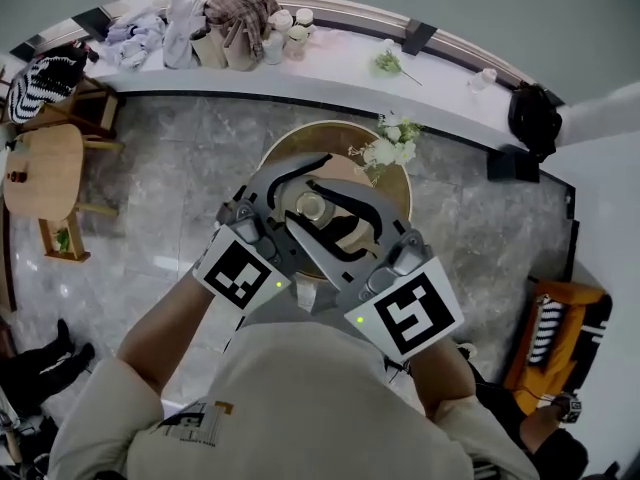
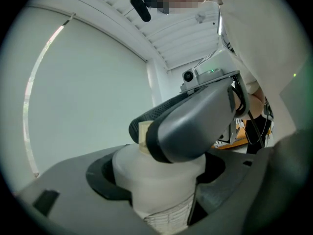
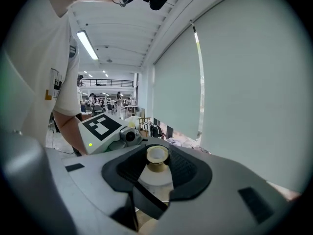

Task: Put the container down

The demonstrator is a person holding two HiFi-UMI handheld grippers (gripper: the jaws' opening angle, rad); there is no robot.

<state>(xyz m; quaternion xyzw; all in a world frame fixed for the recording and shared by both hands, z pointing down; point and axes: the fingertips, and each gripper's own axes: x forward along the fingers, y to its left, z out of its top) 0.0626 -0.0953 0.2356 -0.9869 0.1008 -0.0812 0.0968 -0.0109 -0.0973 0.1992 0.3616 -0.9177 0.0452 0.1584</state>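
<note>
I hold a small white container with a gold neck between both grippers, above the round wooden table. My left gripper is shut on its white body, which fills the gap between the jaws in the left gripper view. My right gripper comes in from the other side. In the right gripper view its black pads close on the gold neck just under the open mouth. One right jaw crosses over the container's top in the left gripper view. The container's base is hidden.
A spray of white flowers lies on the table's far right rim. A long white ledge at the back carries cups, cloths and jars. A wooden stool stands at the left and an orange bag at the right, on the grey marble floor.
</note>
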